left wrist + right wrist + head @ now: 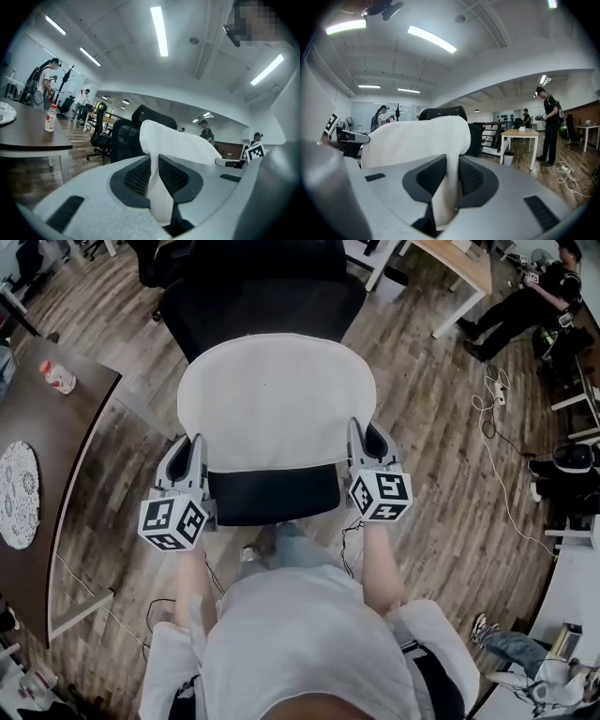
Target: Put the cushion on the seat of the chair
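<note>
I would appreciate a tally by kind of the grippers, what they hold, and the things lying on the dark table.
Grippers: 2 (left gripper, right gripper)
Cushion: 1
Bottle: 1
Round mat: 1
Total: 5

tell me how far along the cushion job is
Done: the cushion is picked up, with the left gripper and the right gripper each shut on a side edge. In hand: it is held over the chair seat, whose black front strip shows below it; whether it touches the seat I cannot tell. Left: lay it flat and let go.
</note>
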A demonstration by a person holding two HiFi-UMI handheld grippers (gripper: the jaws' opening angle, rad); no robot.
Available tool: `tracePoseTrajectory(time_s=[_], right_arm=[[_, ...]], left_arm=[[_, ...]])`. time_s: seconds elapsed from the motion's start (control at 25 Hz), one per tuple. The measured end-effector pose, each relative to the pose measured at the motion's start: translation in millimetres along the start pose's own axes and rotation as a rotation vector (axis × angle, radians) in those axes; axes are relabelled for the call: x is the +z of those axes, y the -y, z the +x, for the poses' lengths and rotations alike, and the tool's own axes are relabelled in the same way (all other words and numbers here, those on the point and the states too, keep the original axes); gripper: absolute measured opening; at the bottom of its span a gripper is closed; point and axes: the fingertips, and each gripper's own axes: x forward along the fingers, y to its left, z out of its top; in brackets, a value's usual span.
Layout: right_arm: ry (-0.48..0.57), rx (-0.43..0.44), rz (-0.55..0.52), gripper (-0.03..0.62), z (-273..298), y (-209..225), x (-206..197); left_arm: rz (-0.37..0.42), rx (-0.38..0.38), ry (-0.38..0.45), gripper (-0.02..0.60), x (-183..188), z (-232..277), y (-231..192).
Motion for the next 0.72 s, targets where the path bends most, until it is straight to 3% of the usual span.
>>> tracePoseTrajectory(time_s=[0.72], right_arm=[[-0.273, 0.122, 0.049, 0.061, 75, 27, -117]], left_arm=[[-0.14, 0.2, -0.206, 0.049, -109, 36, -33]])
